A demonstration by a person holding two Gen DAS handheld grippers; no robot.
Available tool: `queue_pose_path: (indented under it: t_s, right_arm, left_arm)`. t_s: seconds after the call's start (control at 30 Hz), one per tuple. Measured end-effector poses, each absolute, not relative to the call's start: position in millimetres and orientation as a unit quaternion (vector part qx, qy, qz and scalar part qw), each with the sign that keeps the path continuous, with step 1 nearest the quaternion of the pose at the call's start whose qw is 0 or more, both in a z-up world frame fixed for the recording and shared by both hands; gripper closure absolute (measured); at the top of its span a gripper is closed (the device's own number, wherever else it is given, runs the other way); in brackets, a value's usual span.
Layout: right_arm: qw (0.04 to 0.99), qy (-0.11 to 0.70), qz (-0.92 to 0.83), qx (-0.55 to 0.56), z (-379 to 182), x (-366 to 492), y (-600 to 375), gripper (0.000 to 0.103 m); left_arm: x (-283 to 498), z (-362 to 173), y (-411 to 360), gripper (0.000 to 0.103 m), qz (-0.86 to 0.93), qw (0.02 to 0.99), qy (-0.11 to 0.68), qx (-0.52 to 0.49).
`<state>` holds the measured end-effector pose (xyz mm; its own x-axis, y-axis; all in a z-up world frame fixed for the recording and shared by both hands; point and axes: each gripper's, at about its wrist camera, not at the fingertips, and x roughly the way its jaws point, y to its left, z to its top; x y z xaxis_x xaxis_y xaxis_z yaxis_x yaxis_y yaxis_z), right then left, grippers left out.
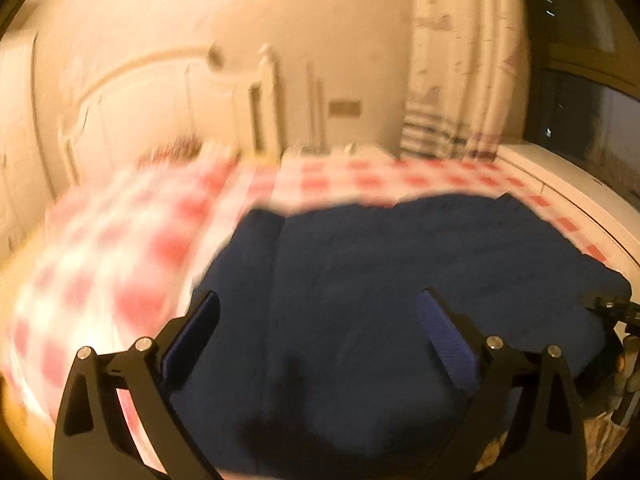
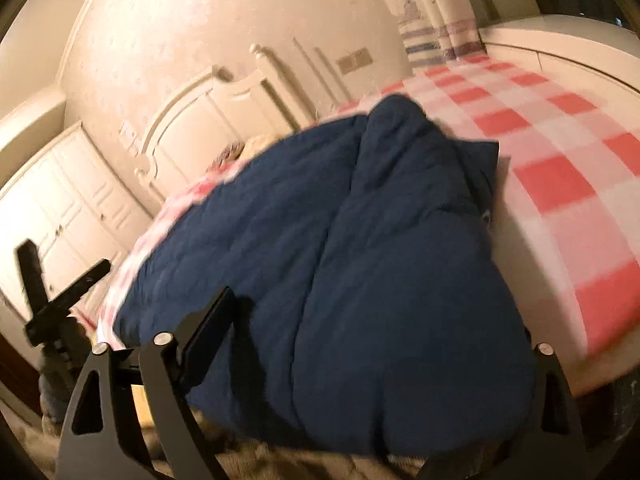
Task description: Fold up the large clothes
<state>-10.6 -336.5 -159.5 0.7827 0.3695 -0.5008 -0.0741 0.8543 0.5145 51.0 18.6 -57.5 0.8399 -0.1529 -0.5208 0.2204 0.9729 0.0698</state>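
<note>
A large dark blue padded garment (image 1: pixel 380 280) lies bunched on the red-and-white checked bed cover (image 1: pixel 120 248). In the left wrist view my left gripper (image 1: pixel 316 320) hovers above the garment, open, nothing between its blue pads. In the right wrist view the garment (image 2: pixel 380 220) bulges over the bed's near edge into my right gripper (image 2: pixel 372 316). Its jaws stand wide. Its left finger (image 2: pixel 208 324) shows beside the cloth, and the right fingertip is hidden behind the fold. The left gripper (image 2: pixel 60 268) also shows at far left, open and off the cloth.
A cream headboard (image 2: pixel 208 120) and wardrobe doors (image 2: pixel 60 208) stand behind the bed. A striped curtain (image 1: pixel 452 80) and a white window ledge (image 1: pixel 568 176) lie at the far right. Checked cover (image 2: pixel 560 152) spreads to the right of the garment. Brownish carpet (image 2: pixel 300 464) lies below.
</note>
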Motion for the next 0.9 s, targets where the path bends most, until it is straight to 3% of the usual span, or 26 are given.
queue_pose_path:
  t_s: [0.07,0.2,0.4,0.47,0.57,0.67,0.77,0.9]
  right_arm:
    - [0.92,0.289,0.106,0.244,-153,-8,-338,0.042]
    - [0.923,0.264,0.108,0.258,-151,-12,-344,0.052]
    - [0.929,0.255,0.112,0.244,-146,-17,-342,0.054]
    - [0.933,0.248,0.116,0.234,-137,-17,-338,0.055]
    - [0.941,0.234,0.125,0.208,-119,-21,-330,0.055]
    - [0.949,0.222,0.133,0.182,-100,-23,-318,0.055]
    - [0.955,0.21,0.139,0.157,-82,-23,-305,0.055]
    - [0.961,0.188,0.156,0.129,-58,-22,-280,0.055]
  left_arm:
    - [74,-47,-10,0.002,-0.101,0.952,0.273,0.095]
    - [158,-60,-54,0.002,-0.068,0.936,0.319,0.133]
    - [265,-106,-85,0.004,-0.015,0.9,0.408,0.149]
    - [278,-125,-102,0.003,-0.018,0.883,0.425,0.198]
    - [276,-122,-102,0.004,-0.024,0.88,0.413,0.233]
    - [254,-95,-80,0.02,-0.028,0.9,0.394,0.183]
    - [180,-53,-42,0.018,-0.092,0.93,0.341,0.099]
    - [93,-74,-41,0.006,-0.14,0.926,0.319,0.147]
